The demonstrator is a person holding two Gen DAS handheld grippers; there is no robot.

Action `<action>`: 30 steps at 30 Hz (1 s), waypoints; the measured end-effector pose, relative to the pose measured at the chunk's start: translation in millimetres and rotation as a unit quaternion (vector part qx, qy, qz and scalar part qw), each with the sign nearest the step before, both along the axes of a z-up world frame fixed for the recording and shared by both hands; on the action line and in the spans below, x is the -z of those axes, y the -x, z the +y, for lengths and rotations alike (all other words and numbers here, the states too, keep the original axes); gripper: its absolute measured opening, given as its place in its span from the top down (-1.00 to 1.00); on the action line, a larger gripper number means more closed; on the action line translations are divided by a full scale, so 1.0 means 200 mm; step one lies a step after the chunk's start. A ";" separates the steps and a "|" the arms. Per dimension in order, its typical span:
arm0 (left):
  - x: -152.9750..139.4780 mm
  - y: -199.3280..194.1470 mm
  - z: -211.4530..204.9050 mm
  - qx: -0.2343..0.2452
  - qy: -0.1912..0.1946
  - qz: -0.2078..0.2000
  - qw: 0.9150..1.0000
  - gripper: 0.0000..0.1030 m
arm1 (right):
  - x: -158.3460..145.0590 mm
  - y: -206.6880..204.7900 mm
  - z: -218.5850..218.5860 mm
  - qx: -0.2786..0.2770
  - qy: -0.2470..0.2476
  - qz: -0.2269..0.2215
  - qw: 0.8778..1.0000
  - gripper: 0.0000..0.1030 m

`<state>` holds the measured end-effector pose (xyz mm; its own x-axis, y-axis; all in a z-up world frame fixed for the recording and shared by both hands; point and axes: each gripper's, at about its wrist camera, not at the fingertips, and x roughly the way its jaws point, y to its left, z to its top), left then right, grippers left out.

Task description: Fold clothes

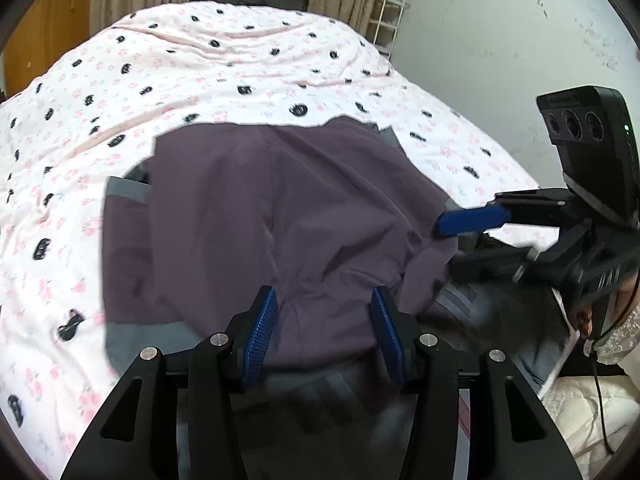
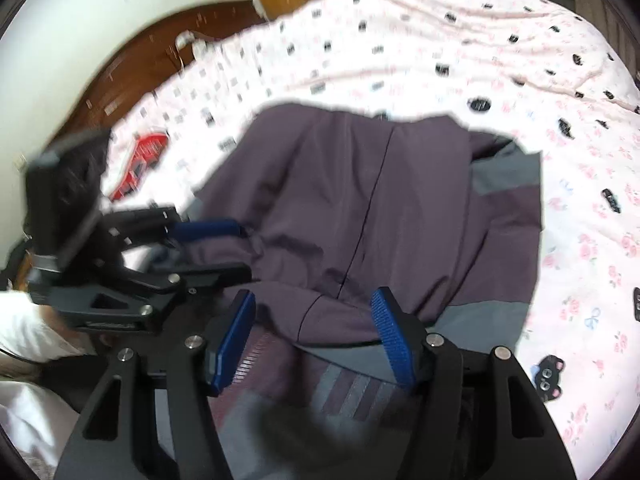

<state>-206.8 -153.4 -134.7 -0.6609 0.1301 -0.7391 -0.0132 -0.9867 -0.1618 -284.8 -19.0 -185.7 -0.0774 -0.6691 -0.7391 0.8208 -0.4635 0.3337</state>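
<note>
Purple jacket (image 1: 280, 220) on bed (image 1: 200, 60), already partly doubled. Near hem runs L-R between both tongs. L gripper (image 1: 324, 320) & R gripper (image 2: 314, 334) both open, straddling hem, nothing pinched. Neither nearer.

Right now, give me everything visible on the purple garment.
The purple garment looks like thin, smooth woven fabric, dull purple with grey panels and grey stripes near its close edge. A dark seam runs down its middle. It lies rumpled and partly folded on the floral bedsheet. Both hand-held grippers sit open at its near edge, fabric between their blue pads.
</note>
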 end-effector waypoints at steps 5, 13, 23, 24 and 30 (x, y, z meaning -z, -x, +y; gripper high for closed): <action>-0.06 -0.16 -0.05 -0.017 0.019 0.007 1.000 0.09 | -0.08 -0.04 0.13 0.024 -0.003 0.006 1.000 -0.21; -0.02 -0.42 -0.18 -0.070 0.000 -0.035 0.997 -0.07 | -0.11 -0.11 0.32 0.066 -0.039 0.000 0.997 -0.21; 0.11 -0.68 -0.26 -0.103 -0.022 -0.093 0.990 -0.07 | 0.00 -0.21 0.56 0.123 -0.134 -0.035 0.983 -0.21; 0.12 -0.70 -0.25 -0.101 -0.025 -0.096 0.990 -0.07 | 0.01 -0.22 0.59 0.129 -0.143 -0.039 0.980 -0.21; 0.18 -0.76 -0.19 -0.088 -0.038 -0.108 0.990 -0.07 | 0.09 -0.26 0.68 0.144 -0.165 -0.058 0.974 -0.21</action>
